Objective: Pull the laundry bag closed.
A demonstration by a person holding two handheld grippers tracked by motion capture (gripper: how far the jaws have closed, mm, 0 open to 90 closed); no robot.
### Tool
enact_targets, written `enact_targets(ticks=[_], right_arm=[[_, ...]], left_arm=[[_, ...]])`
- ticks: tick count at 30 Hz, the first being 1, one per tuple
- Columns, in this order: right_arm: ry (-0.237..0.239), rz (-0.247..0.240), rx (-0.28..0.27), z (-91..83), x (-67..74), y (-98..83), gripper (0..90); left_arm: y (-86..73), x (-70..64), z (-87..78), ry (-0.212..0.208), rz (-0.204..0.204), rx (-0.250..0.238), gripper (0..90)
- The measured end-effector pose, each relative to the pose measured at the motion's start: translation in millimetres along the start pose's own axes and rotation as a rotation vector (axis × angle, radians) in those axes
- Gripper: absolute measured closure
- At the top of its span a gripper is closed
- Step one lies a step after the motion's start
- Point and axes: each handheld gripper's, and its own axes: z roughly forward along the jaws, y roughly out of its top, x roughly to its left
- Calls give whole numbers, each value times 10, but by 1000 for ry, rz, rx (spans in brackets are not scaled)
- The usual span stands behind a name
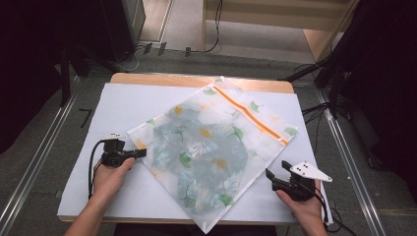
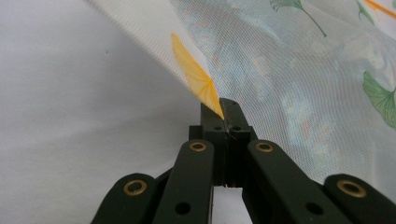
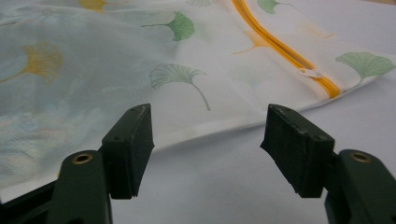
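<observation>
Already the left gripper has its jaws clamped on the left corner of the mesh laundry bag, which lies flat mid-desk; the right gripper's jaws stand open, just short of the bag's near edge. A one-sided pull could bunch the thin mesh or slip the corner free. The bag sits diamond-wise, its orange zipper along the far right edge.

white table cover, wooden table edge
</observation>
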Motion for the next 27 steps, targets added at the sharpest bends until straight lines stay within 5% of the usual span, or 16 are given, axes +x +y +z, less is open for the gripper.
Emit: enact_targets(ticks=[7, 13, 20, 27], right_arm=[[-74, 29, 2, 92, -188, 121, 457], [-68, 51, 27, 287, -330, 178, 543], [-140, 102, 80, 492, -538, 228, 527], [-150, 165, 93, 612, -741, 284, 470]], left_arm=[[29, -6, -55, 58, 57, -3, 900], [24, 79, -97, 91, 47, -10, 900], [40, 208, -147, 155, 56, -24, 900], [40, 232, -143, 187, 64, -24, 900]])
